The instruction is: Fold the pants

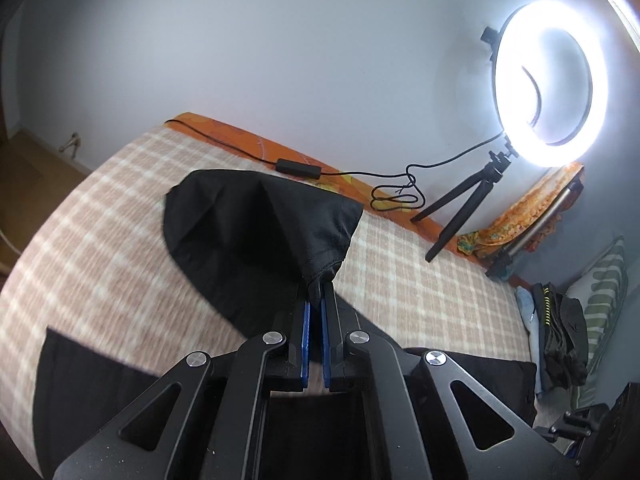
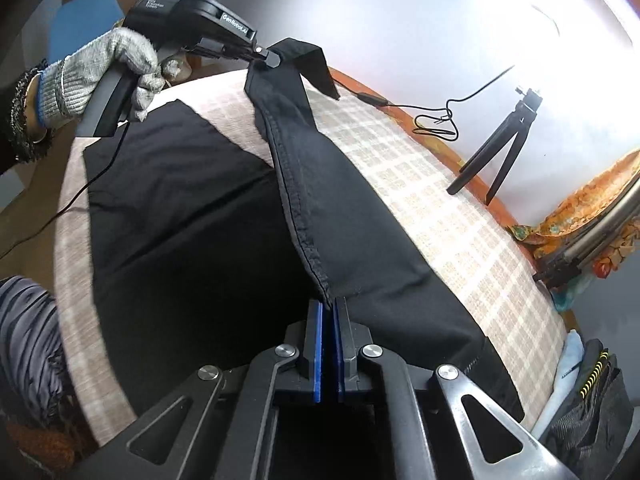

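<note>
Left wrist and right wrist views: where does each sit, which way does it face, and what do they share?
Left wrist: sits on the left hand-held gripper, looking down along its fingers across the checked bed toward the wall and ring light; the gripper is shut on the black pants; no body shows.
Right wrist: sits on the right hand-held gripper, facing along the lifted pant leg to the left gripper; it is shut on the pants' seam edge; a gloved hand shows.
Shared: pants, bed, tripod, cable.

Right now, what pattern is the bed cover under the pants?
Beige-and-white check on the bed cover; clearest in the right wrist view.
</note>
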A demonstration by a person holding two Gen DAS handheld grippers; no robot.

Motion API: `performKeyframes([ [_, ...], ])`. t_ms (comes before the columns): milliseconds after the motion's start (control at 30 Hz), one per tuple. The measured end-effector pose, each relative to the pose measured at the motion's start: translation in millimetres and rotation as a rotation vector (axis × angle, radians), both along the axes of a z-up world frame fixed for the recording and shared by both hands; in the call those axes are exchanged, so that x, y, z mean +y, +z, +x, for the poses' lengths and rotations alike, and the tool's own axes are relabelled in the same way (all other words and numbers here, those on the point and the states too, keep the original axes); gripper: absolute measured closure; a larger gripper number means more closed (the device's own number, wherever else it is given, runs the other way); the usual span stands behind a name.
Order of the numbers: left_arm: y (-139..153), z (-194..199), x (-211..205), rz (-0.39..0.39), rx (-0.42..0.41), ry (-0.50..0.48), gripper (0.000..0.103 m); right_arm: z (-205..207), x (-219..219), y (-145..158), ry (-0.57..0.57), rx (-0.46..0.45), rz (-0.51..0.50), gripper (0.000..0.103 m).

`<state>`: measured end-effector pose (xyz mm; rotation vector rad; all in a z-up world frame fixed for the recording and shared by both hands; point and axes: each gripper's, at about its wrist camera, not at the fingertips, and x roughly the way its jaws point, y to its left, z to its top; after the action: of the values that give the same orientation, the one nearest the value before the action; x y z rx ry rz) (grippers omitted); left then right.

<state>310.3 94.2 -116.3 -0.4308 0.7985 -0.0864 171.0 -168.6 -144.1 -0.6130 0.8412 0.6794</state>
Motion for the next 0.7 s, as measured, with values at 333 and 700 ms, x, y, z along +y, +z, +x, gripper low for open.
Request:
performKeyframes([
  [333,5.0,-68.2,9.1,0.033,-0.02,0.017,0.1,-43.9,2.8,8.0,0.059,0.007,0.006,0.102],
  [700,-29.2,-140.1,21.6,-0.012,0.024,0.07,0.1,-97.8,5.4,-9.5,0.115,0.069,-0.036,0.102],
])
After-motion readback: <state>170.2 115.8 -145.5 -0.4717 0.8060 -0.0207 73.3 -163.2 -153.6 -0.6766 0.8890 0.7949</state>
